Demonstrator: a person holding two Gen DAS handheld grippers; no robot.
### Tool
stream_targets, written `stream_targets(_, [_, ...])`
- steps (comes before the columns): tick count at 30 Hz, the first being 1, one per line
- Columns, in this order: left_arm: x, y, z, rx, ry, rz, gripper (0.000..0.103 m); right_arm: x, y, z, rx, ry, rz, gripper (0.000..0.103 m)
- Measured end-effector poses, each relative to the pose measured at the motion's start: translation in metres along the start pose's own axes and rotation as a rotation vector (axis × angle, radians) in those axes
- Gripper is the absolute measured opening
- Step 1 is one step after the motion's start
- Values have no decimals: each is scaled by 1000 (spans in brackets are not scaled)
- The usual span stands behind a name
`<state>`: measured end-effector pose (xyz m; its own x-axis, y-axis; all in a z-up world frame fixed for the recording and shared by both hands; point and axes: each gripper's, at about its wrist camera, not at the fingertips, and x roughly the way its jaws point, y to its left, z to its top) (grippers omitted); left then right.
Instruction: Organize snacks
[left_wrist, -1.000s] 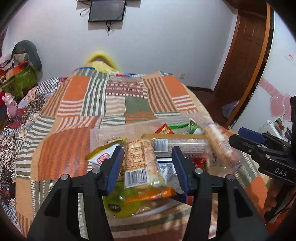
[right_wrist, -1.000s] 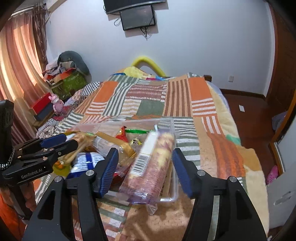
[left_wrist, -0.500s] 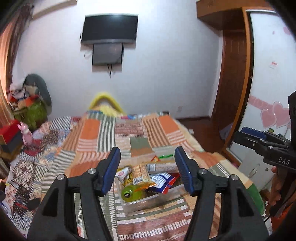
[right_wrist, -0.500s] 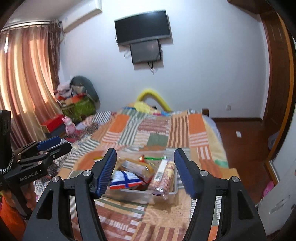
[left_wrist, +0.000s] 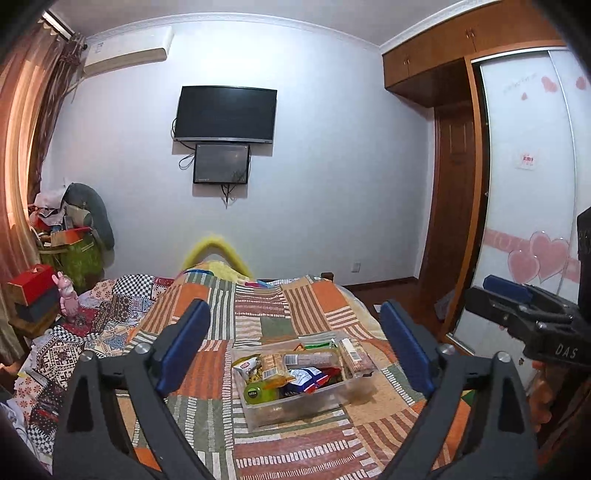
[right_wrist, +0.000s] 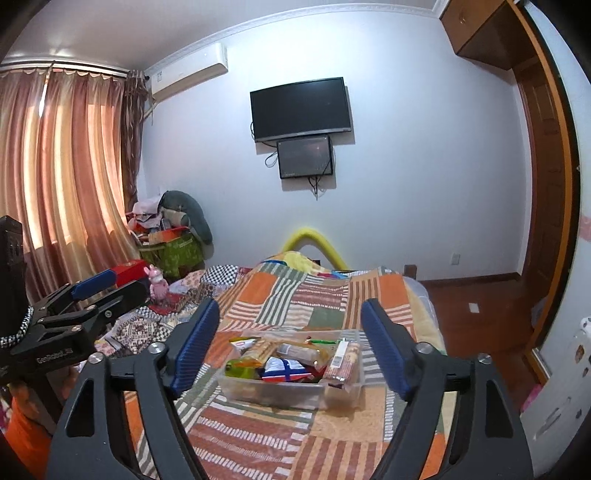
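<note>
Snacks (left_wrist: 295, 369) packed in clear bin (left_wrist: 295, 408) at frame centre, none visibly left out; both tongs, left (left_wrist: 295, 354) and right (right_wrist: 291, 347), opening, empty.

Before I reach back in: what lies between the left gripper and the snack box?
Only bare quilt between the opening, empty left gripper and the box, in the left wrist view.

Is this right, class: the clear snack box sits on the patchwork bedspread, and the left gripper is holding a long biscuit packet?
Not quite. The clear snack box does sit on the patchwork bedspread, but the left gripper holds nothing: the left wrist view shows its jaws opening and empty, with the long biscuit packet lying in the box.
</note>
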<state>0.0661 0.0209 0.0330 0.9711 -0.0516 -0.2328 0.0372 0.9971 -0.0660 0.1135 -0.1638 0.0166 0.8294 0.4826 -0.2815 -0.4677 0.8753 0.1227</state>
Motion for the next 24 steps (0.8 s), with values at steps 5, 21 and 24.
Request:
stream_targets(5, [-7,0,-4,4,-5,12,101,-1,8,-5,-9,-11,-22,97])
stream_targets(21, [-10,-5,-10,16,-5,13,103,-8,17,-14,-27,-22,-52,103])
stream_targets(24, [-8,-5,-11,14,2,10,103,-14,17,-17,-32,-27,-56,103])
